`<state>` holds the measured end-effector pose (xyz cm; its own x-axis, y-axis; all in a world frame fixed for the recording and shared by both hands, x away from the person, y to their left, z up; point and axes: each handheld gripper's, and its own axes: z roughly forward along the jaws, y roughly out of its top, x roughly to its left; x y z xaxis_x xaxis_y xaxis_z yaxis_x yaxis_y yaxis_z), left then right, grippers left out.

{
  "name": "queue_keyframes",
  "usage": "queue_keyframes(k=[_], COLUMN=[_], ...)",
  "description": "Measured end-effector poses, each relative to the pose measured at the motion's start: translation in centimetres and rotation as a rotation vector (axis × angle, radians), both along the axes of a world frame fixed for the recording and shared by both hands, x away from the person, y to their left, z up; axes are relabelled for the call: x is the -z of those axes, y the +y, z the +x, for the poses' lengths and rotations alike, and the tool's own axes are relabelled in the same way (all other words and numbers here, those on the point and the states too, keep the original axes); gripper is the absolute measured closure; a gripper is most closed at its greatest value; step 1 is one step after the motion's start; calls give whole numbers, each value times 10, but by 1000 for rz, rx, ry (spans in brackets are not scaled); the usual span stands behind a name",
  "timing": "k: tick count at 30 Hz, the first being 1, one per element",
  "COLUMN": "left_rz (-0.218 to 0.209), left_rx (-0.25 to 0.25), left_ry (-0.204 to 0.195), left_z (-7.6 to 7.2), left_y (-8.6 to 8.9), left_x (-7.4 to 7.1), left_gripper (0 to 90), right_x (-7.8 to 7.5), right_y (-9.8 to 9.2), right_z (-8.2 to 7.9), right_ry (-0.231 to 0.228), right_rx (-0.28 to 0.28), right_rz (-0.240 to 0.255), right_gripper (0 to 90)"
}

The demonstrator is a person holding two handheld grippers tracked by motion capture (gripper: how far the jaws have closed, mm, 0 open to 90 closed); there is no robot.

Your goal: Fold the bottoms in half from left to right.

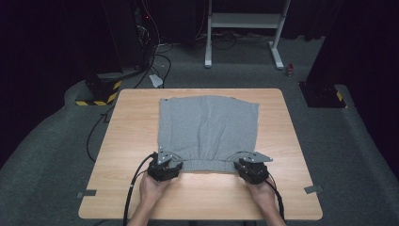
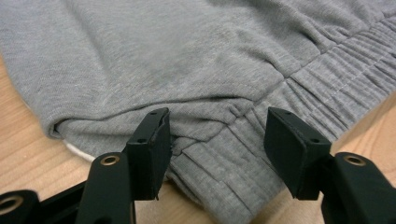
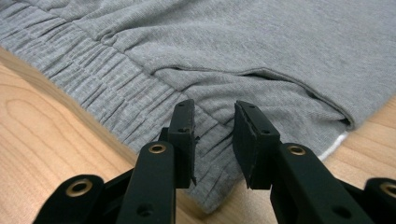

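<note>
Both tongs, left point(image 1: 168, 162) and right point(image 1: 248, 163), gape over the grey garment's point(image 1: 209, 125) waistband corners; bare worktop point(image 1: 131, 122) surrounds it.

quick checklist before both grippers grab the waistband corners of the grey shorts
1. Grey shorts lie flat on the table, waistband nearest the person: ok.
2. Left gripper is at its waistband corner, jaws open with the band between them: ok.
3. Right gripper is at its corner, jaws open narrower, over the band's end: ok.
4. Pads pressing the cloth on either side: not ok, gaps show in both gripper views.
5. Both layers of the band inside each gap: cannot tell.
6. Both grippers level along the band edge in the high view: ok.
</note>
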<state>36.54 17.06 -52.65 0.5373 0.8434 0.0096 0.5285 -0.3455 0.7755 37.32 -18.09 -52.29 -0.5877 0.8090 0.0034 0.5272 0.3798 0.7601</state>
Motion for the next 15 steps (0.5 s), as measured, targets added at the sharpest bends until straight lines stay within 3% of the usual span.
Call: queue_keyframes(k=[15], left_rz=[-12], left_rx=[19], left_ry=[10], left_z=[-22], left_y=[1], left_x=[0], left_gripper=[410], right_x=[0], right_y=[-2], right_z=[-20], right_ry=[3], right_rx=[-19], right_rz=[6], right_gripper=[666])
